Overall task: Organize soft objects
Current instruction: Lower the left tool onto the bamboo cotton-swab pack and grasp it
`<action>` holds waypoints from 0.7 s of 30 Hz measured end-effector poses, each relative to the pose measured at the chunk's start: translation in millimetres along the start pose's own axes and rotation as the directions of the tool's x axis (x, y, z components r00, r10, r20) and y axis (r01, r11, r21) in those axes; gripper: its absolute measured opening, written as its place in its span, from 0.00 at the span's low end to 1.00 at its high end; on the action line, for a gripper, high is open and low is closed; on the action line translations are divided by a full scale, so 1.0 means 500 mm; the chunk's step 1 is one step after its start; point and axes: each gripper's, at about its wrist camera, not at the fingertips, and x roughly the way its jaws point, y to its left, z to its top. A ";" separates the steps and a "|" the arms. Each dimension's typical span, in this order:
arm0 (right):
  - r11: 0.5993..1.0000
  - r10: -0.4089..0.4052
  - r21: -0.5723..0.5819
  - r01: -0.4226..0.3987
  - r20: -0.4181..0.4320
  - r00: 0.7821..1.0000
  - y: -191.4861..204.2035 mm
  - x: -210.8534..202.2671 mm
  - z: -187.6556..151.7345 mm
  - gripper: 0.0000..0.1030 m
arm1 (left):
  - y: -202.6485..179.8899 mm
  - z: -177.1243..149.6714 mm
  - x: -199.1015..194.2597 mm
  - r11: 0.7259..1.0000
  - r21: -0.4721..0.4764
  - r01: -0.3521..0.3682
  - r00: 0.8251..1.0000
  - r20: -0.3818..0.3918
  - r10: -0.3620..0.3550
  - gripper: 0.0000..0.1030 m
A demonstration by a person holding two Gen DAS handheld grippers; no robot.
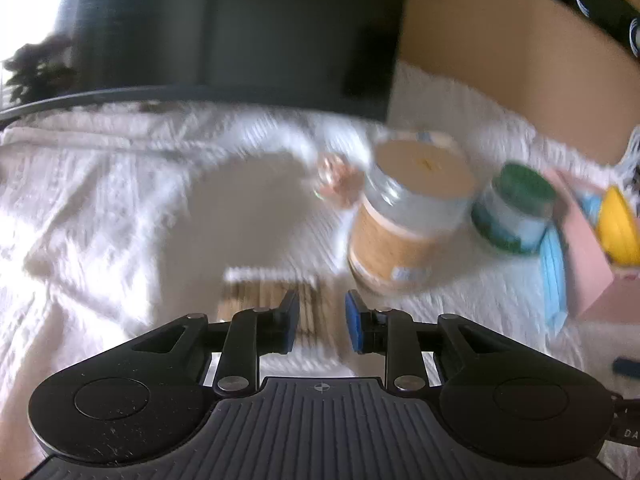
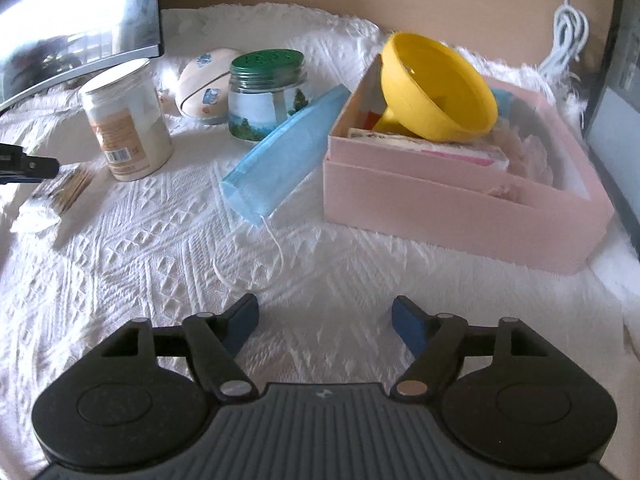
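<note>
A blue face mask lies on the white textured cloth, leaning against the pink box; it also shows in the left wrist view. A clear packet of cotton swabs lies at the left. My left gripper hovers over this packet, jaws partly open around nothing; the view is blurred. My right gripper is open and empty above the cloth, in front of the mask's ear loop.
A white-lidded jar, a green-lidded jar and a round patterned case stand at the back. A yellow funnel and small packets sit in the pink box. A monitor stands behind left; a white cable hangs at the right.
</note>
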 end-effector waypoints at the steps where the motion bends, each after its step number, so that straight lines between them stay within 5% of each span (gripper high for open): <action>1: 1.000 -0.001 -0.002 0.001 0.010 1.000 0.001 0.000 -0.001 0.75 | -0.011 -0.004 0.010 0.999 0.007 -0.036 0.999 -0.016 0.036 0.31; 5: 1.000 0.008 -0.001 -0.008 0.044 0.999 -0.008 -0.001 -0.014 0.78 | -0.032 -0.016 0.026 0.995 0.026 -0.099 0.995 -0.013 0.099 0.30; 10: 1.000 0.001 0.004 -0.001 0.097 0.995 -0.009 -0.008 -0.038 0.82 | -0.043 -0.016 0.029 0.997 0.051 -0.049 0.999 -0.021 0.050 0.46; 17: 1.000 -0.012 0.019 0.010 0.103 0.995 -0.008 -0.004 -0.041 0.87 | -0.036 -0.010 0.035 0.999 0.041 0.002 1.000 -0.018 -0.001 0.55; 21: 1.000 -0.014 0.019 0.012 0.104 0.994 -0.008 -0.004 -0.041 0.87 | -0.016 -0.031 0.002 1.000 0.025 -0.018 0.996 0.083 0.016 0.53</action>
